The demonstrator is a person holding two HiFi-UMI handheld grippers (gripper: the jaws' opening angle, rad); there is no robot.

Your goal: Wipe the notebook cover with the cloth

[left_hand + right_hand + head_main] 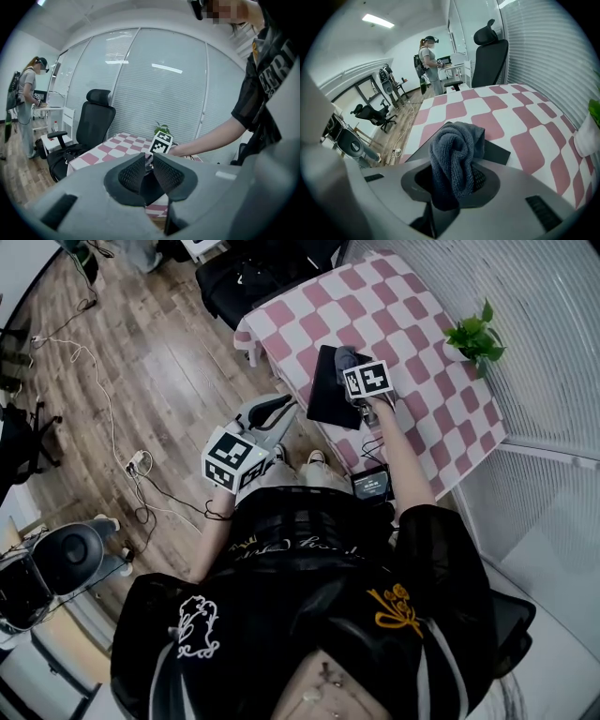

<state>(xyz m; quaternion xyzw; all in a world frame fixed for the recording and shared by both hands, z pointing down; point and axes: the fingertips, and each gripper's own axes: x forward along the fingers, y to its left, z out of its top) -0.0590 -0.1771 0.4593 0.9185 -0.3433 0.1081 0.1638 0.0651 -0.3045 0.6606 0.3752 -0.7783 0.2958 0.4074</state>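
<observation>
A black notebook (330, 390) lies on the pink-and-white checked table (441, 352), near its front edge. My right gripper (352, 371) hovers over the notebook's far half, shut on a bunched grey cloth (345, 356). In the right gripper view the cloth (453, 157) bulges up out of the right gripper (457, 180), with the notebook's dark cover (499, 152) just beneath; I cannot tell if cloth and cover touch. My left gripper (277, 409) hangs off the table over the floor, by the person's feet. In its own view the left gripper (149, 169) has its pads nearly together and holds nothing.
A small potted plant (476, 334) stands at the table's right edge. A dark phone-like device (371, 484) lies at the near corner. A black office chair (253, 277) stands beyond the table's far end. Cables (103, 399) trail on the wooden floor. Another person (429, 58) stands far back.
</observation>
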